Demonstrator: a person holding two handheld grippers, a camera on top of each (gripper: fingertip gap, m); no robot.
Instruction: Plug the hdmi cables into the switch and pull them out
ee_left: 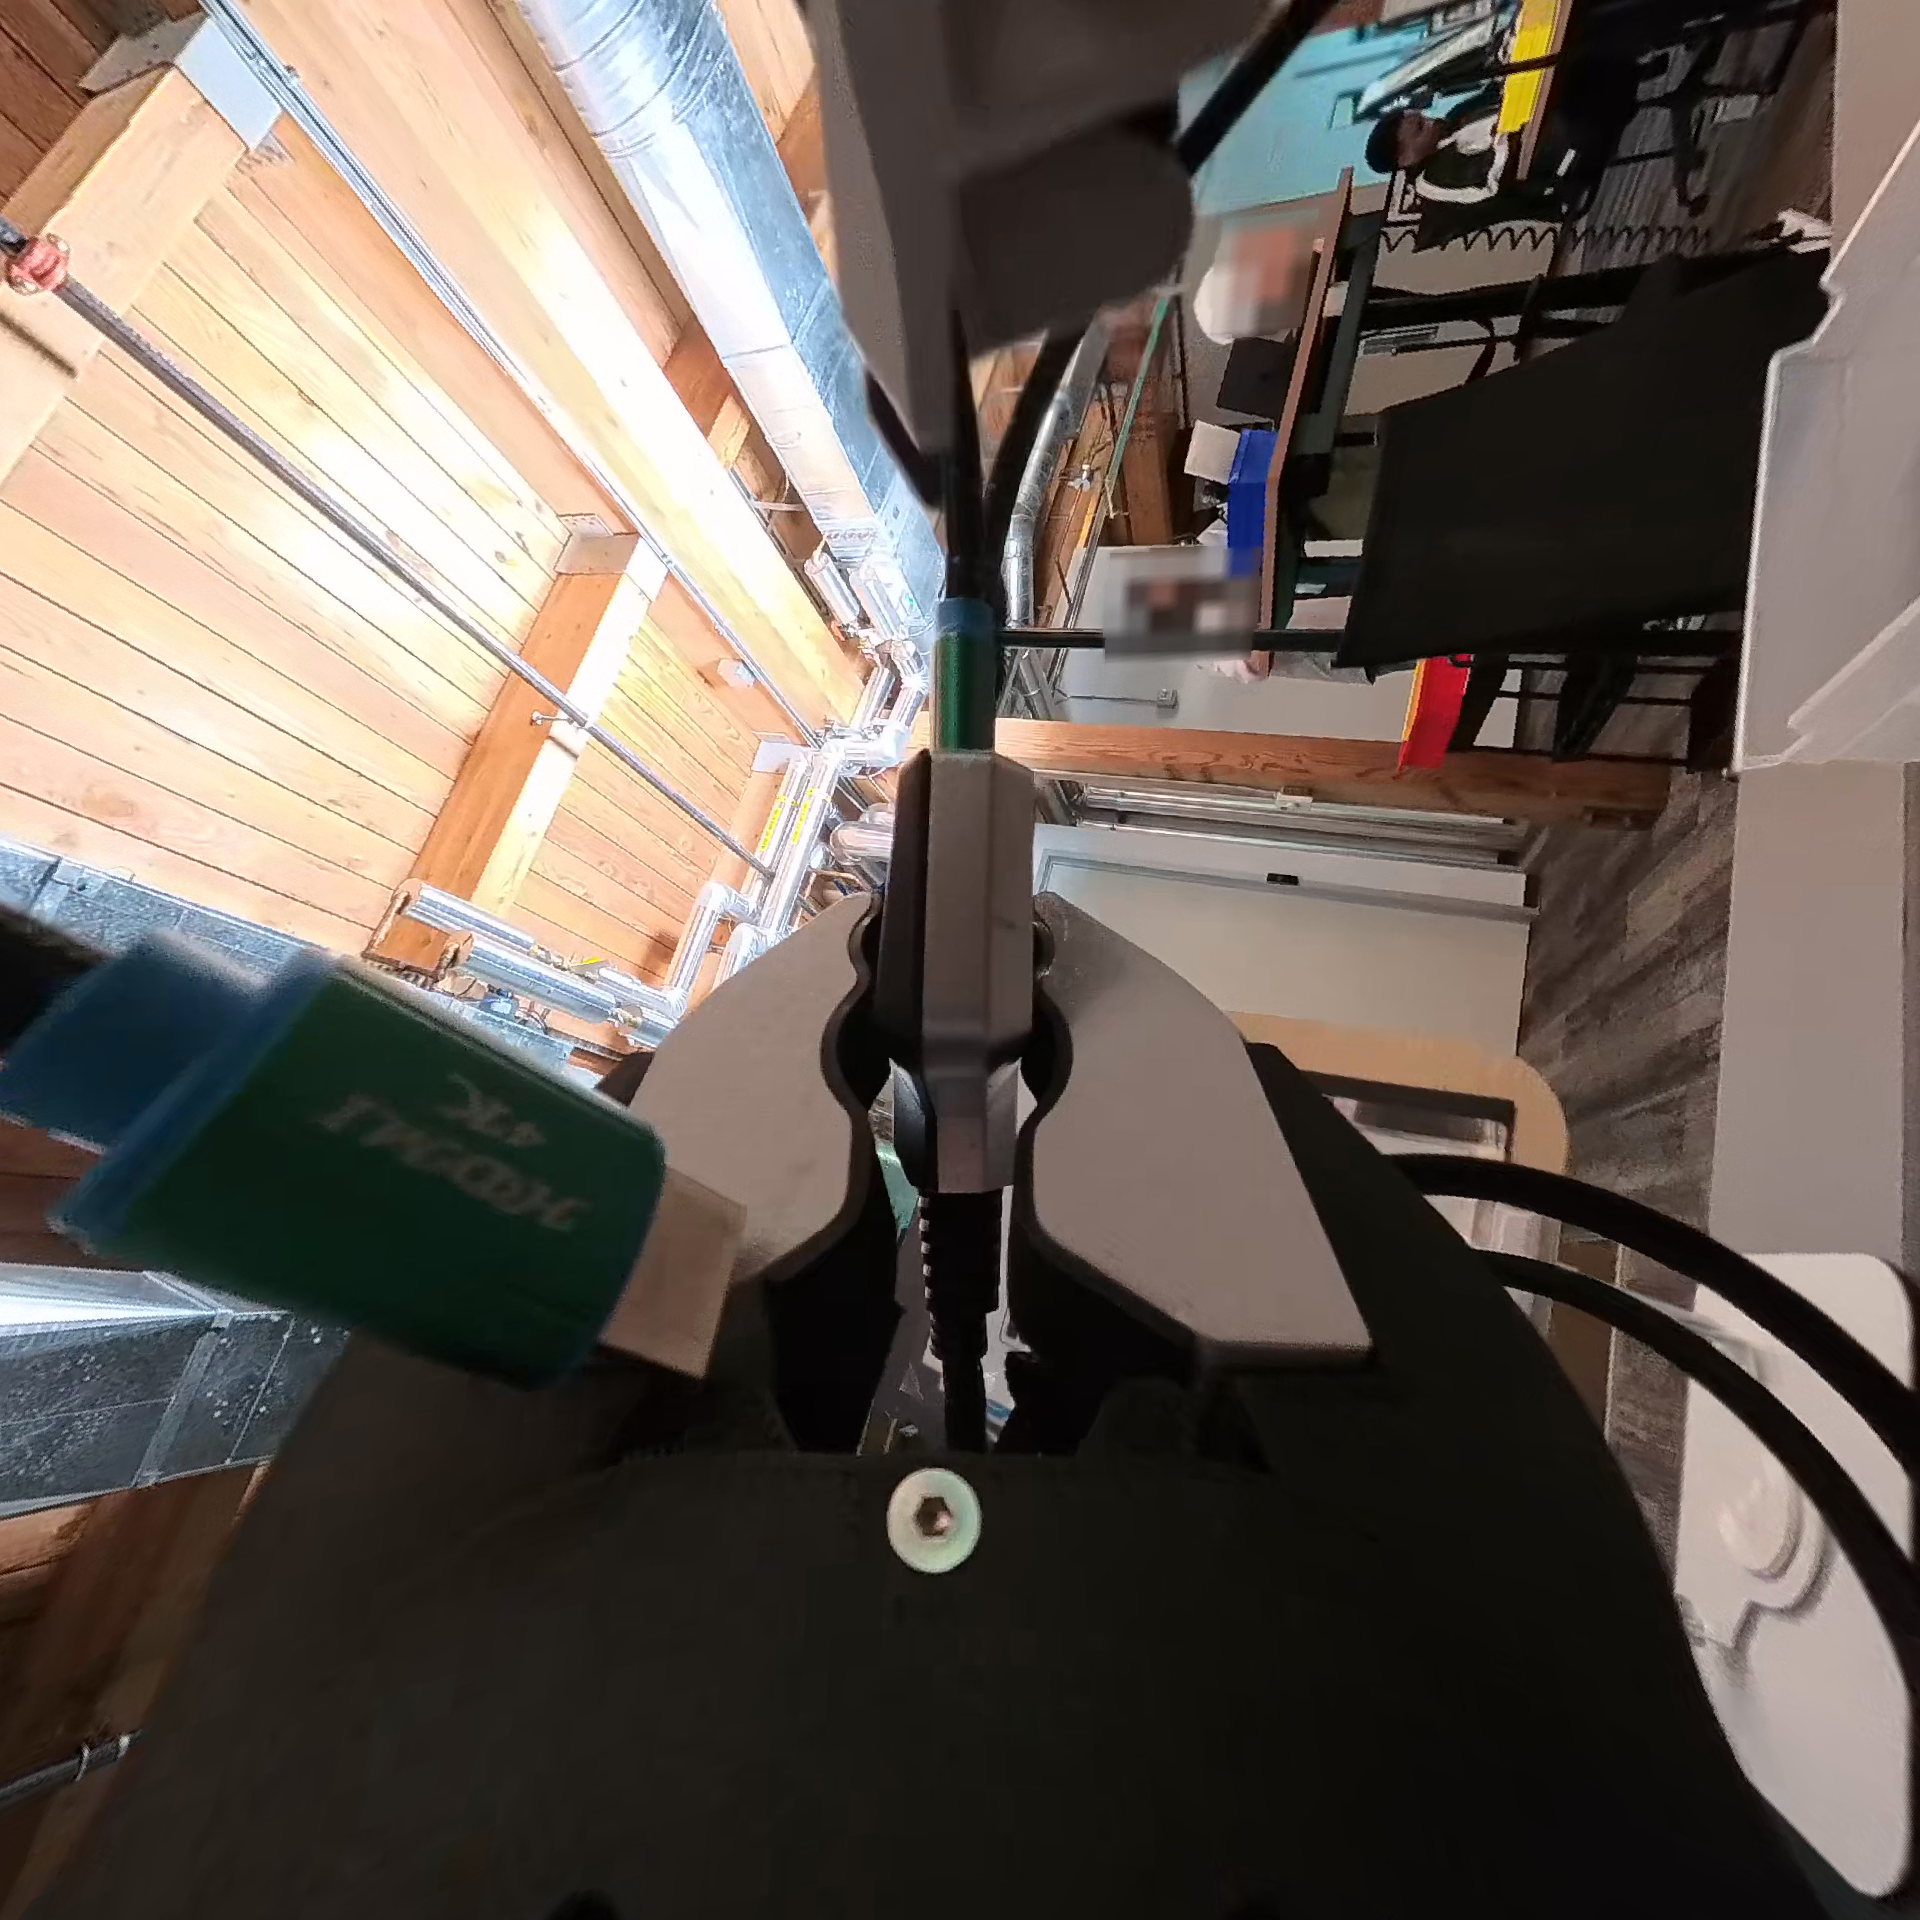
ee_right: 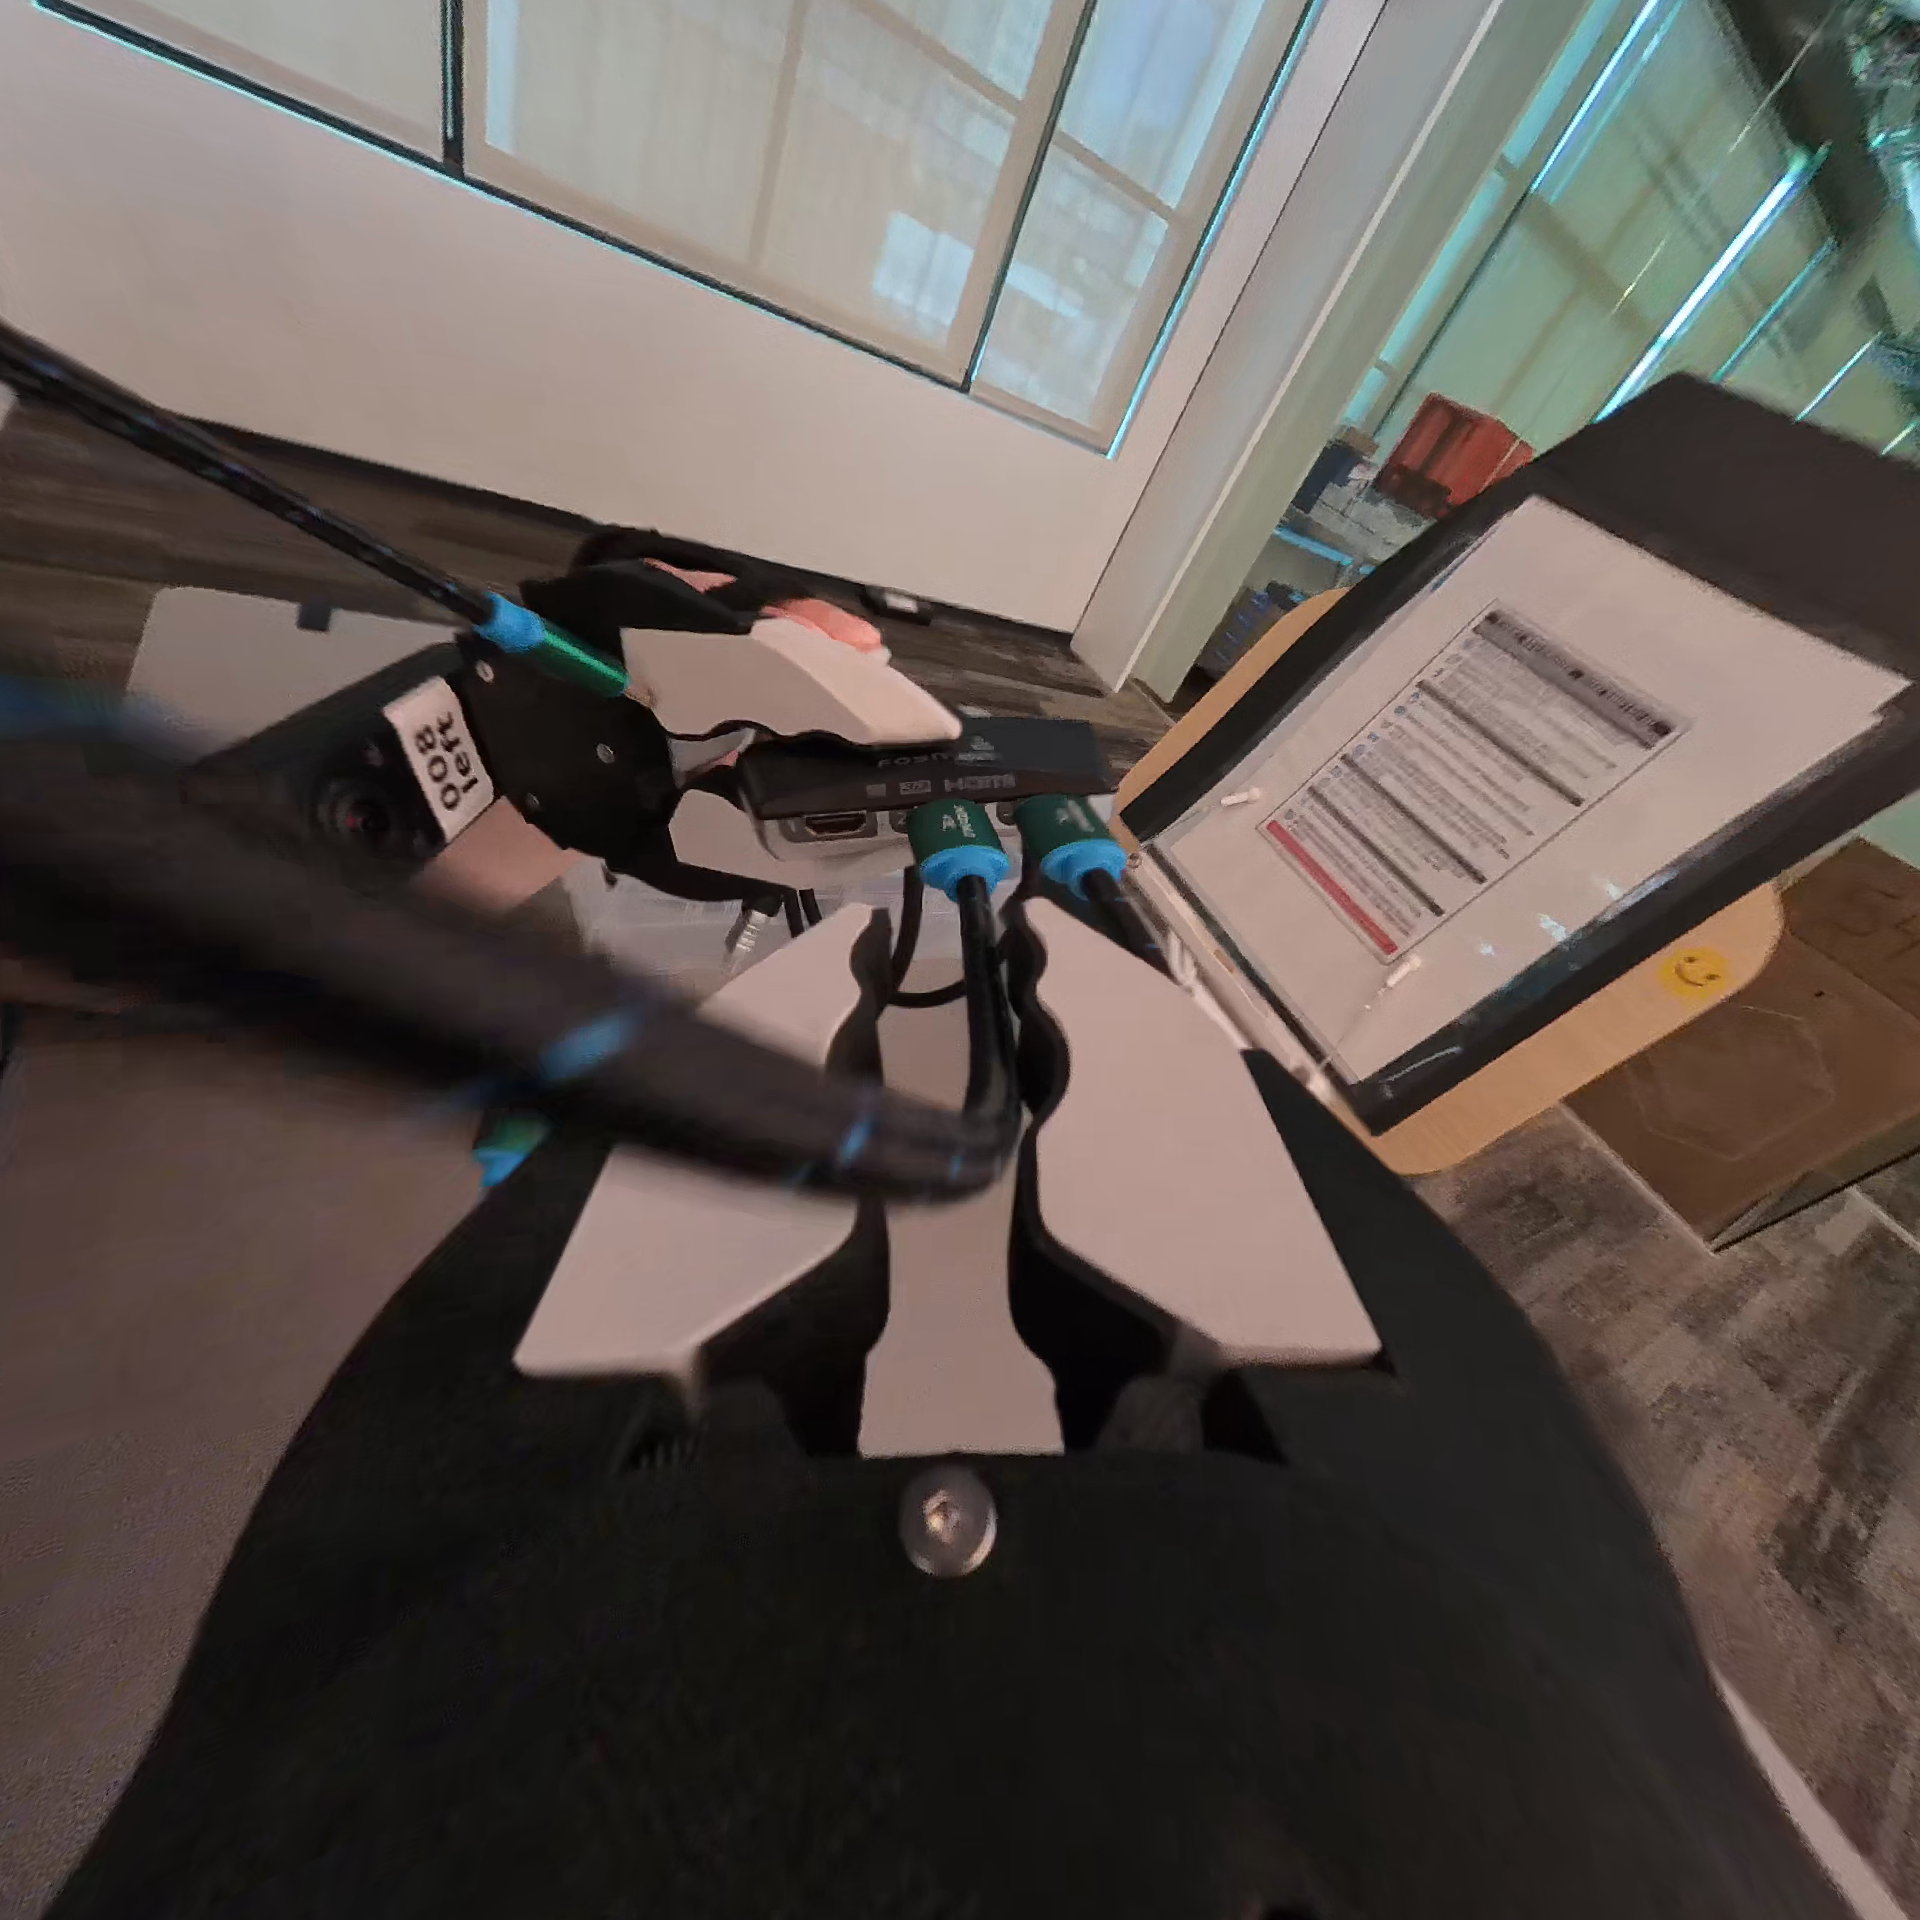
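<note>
A: How many cables does the scene hold?

B: Four green-and-blue HDMI plugs can be counted. Two plugs (ee_right: pixel 961 831) (ee_right: pixel 1065 831) sit side by side in the switch (ee_right: pixel 935 774), with one open port to their left. A third plug (ee_right: pixel 551 649) sticks out beside the left gripper (ee_right: pixel 831 717). A fourth, a loose plug (ee_left: pixel 364 1174), hangs blurred close to the left camera, its metal tip bare.

A: And the switch, where is it?

B: There is one, a flat black and grey box. In the left wrist view its narrow edge (ee_left: pixel 961 987) stands between the jaws of the left gripper (ee_left: pixel 956 997), which are clenched on it. A green plug (ee_left: pixel 956 675) rises from its far end.

A: The right gripper?

B: The right gripper (ee_right: pixel 951 1039) has its jaws a little apart, with a black cable (ee_right: pixel 982 1018) running down between them from the left of the two seated plugs and bending off to the left. Whether the jaws pinch it cannot be told. The switch lies just beyond the tips.

A: Anything else?

B: A printed sheet (ee_right: pixel 1455 779) in a dark frame leans to the right.
</note>
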